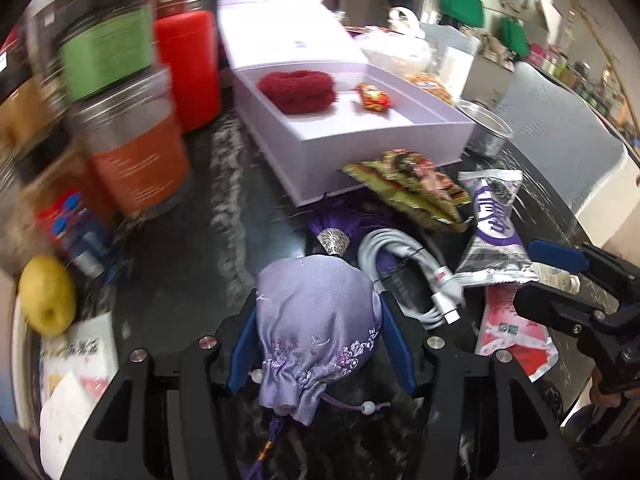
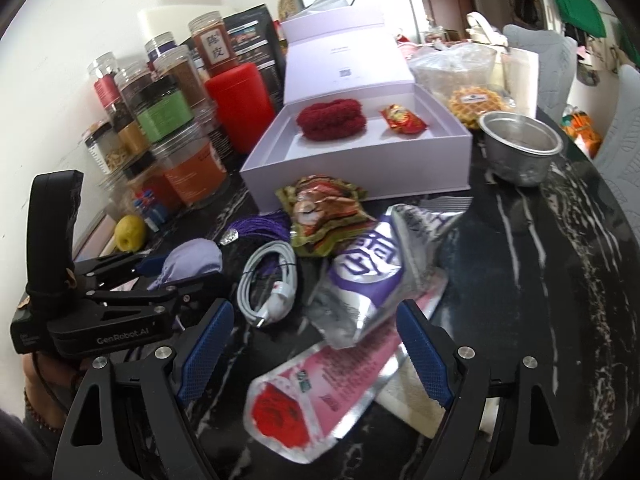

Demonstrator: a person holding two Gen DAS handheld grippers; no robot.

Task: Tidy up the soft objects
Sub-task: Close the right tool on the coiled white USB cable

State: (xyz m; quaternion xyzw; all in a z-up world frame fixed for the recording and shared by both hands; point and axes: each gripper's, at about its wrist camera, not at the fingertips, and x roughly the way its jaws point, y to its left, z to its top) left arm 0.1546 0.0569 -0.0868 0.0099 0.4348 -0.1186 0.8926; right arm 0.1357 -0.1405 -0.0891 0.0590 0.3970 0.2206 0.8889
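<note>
Black grippers (image 2: 316, 356), blue-padded jaws

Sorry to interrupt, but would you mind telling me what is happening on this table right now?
A person is sorting soft things into the open lavender box. The left tool is clamped on a lilac satin pouch. The right tool is open over a pink packet. A red fuzzy scrunchie and a small red packet lie in the box.
</note>
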